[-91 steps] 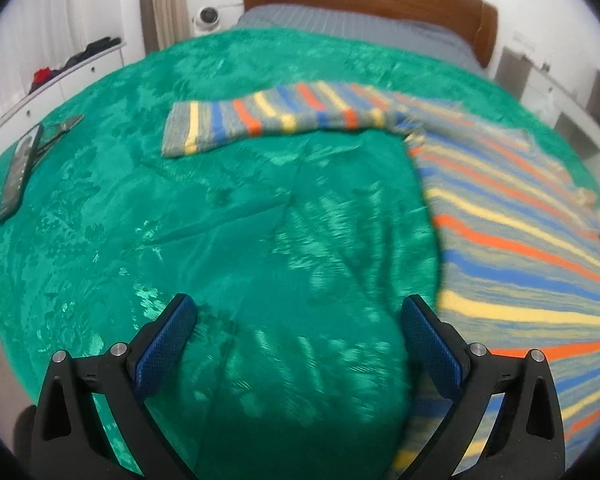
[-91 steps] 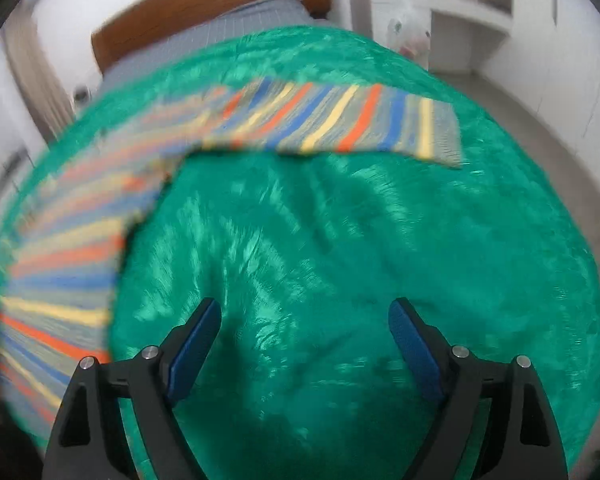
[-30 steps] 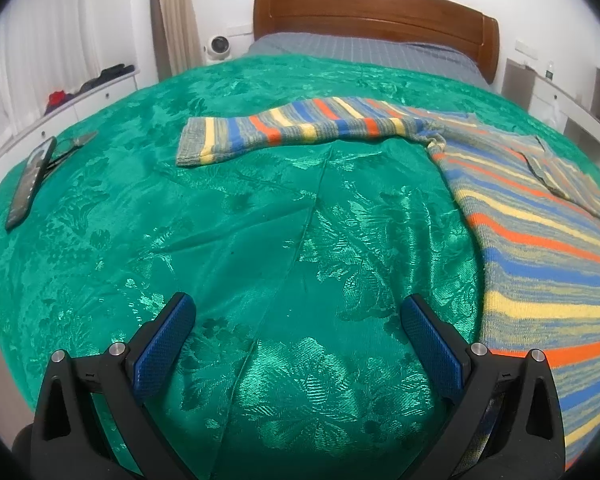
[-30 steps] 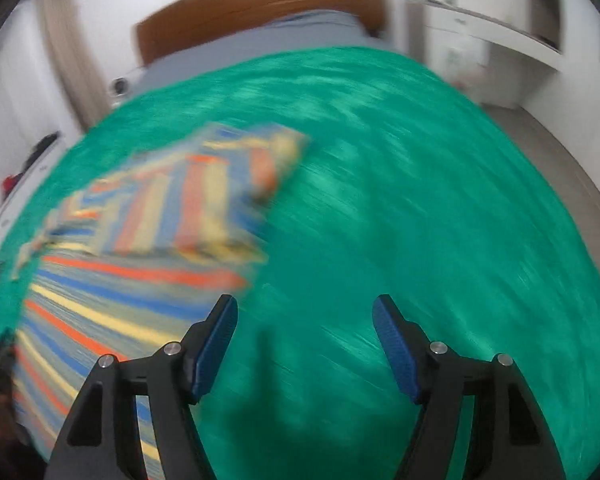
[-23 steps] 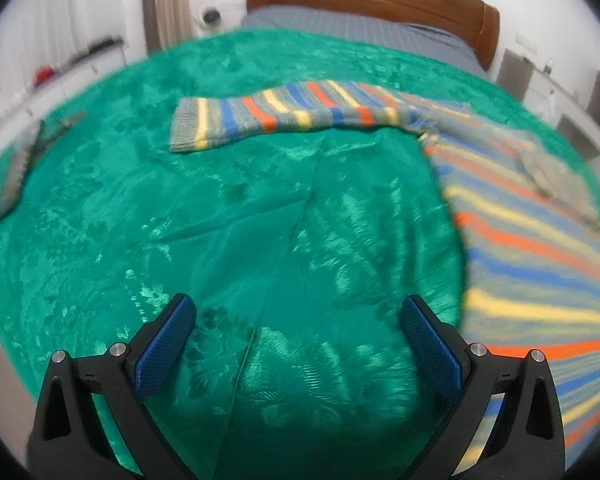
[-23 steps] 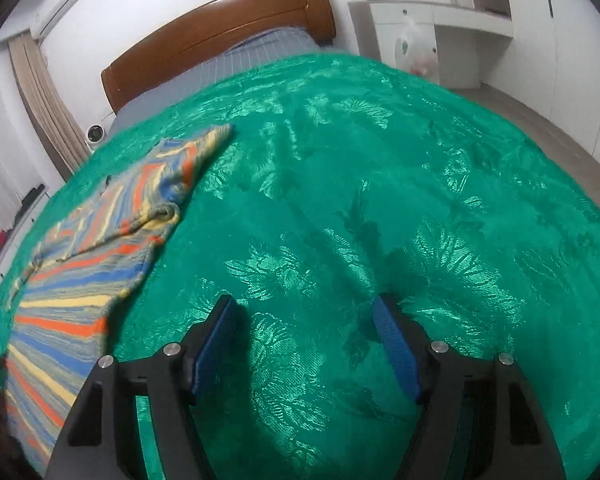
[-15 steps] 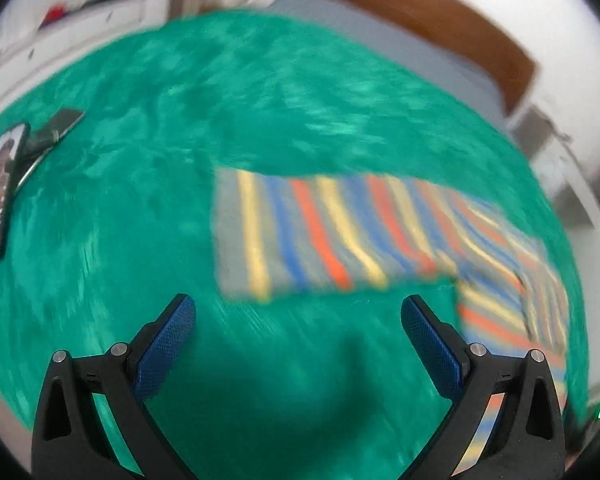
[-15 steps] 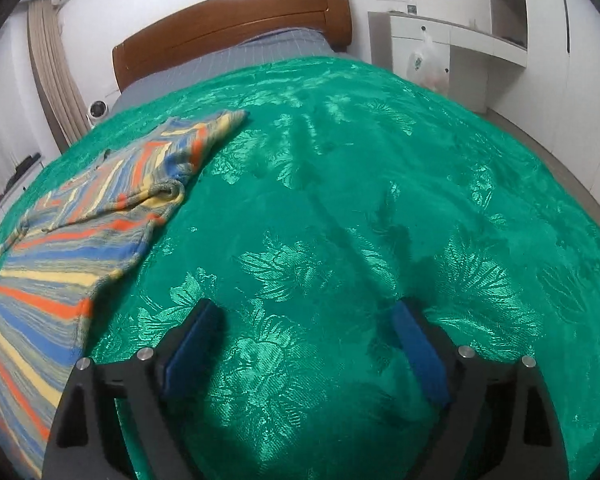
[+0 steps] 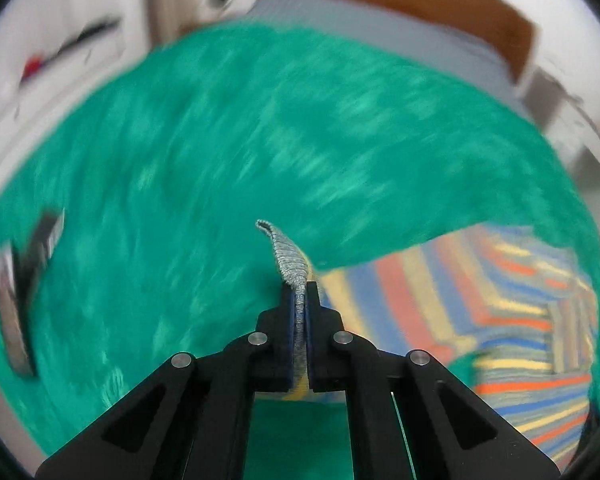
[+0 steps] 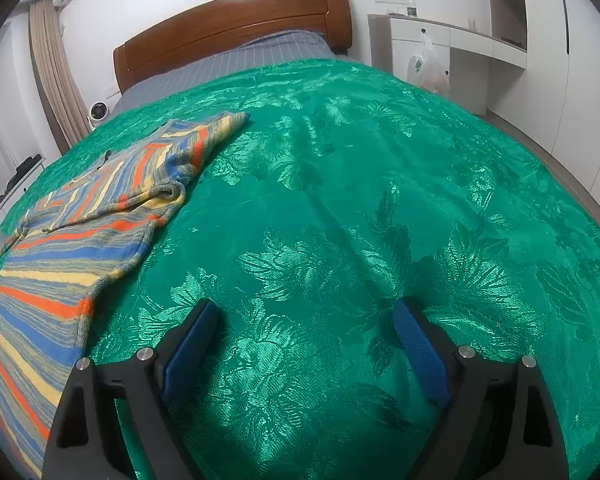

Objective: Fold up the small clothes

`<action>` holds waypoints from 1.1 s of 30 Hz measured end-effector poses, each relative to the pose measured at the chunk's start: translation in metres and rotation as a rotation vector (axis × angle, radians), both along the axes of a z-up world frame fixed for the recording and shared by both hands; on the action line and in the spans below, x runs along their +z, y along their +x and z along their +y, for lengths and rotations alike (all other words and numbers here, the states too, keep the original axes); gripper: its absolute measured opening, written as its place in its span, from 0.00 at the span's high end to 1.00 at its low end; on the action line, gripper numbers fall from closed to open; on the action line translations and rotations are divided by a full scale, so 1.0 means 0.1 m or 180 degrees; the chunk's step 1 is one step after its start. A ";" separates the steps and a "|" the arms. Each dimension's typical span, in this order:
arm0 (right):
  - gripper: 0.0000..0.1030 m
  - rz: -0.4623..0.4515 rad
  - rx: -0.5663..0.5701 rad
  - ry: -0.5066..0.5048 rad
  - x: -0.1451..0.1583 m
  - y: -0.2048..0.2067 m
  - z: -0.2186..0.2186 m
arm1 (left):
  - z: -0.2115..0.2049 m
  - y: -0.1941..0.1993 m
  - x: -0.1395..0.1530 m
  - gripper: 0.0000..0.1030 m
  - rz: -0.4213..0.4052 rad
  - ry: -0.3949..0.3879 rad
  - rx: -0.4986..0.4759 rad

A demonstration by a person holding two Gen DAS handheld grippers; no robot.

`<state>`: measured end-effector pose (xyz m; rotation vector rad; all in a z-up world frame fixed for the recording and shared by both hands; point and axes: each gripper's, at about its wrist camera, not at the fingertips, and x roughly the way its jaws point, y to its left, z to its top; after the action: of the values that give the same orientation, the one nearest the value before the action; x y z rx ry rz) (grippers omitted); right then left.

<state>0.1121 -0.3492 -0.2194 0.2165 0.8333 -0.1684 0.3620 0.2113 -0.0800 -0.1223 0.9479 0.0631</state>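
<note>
On a bed spread with a green satin cover (image 10: pixel 380 208), a striped knit sweater (image 10: pixel 100 208) in blue, orange, yellow and grey lies towards the left side as the right wrist camera sees it, its right sleeve (image 10: pixel 204 136) folded back across the body and ending near the grey checked sheet at the head. In the left wrist view the same sweater (image 9: pixel 520 340) shows blurred at the lower right, and its grey ribbed cuff (image 9: pixel 290 264) rises on edge from between the pads of the left gripper (image 9: pixel 299 292). The jaws of that gripper have just been closing and now stand clenched on the cuff, the knit pinched flat between the blue pads with striped fabric trailing off below and to the right.

The right gripper (image 10: pixel 304 320) is released, its jaws spread wide with only bare green cover between the blue pads (image 10: pixel 418 352); it sits well apart from the sweater's edge, which lies to its left.

A dark flat object (image 9: pixel 14 292), too smeared to identify, lies on the cover at the far left of the left wrist view. Beyond the bed stand a brown wooden headboard (image 10: pixel 236 24), a beige curtain (image 10: pixel 54 68) with a small white fan (image 10: pixel 98 112) at its foot, and white built-in cabinets (image 10: pixel 480 48) where a plastic bag (image 10: pixel 426 64) hangs.
</note>
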 end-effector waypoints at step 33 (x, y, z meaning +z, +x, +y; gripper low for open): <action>0.13 -0.0050 0.0000 -0.0009 0.00 -0.05 0.01 | -1.41 -0.70 -0.63 0.44 0.0030 0.0026 -0.1228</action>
<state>0.1072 -0.3485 -0.2196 0.2151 0.8173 -0.1675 0.2922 0.0704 -0.1433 0.0699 0.9665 -0.2886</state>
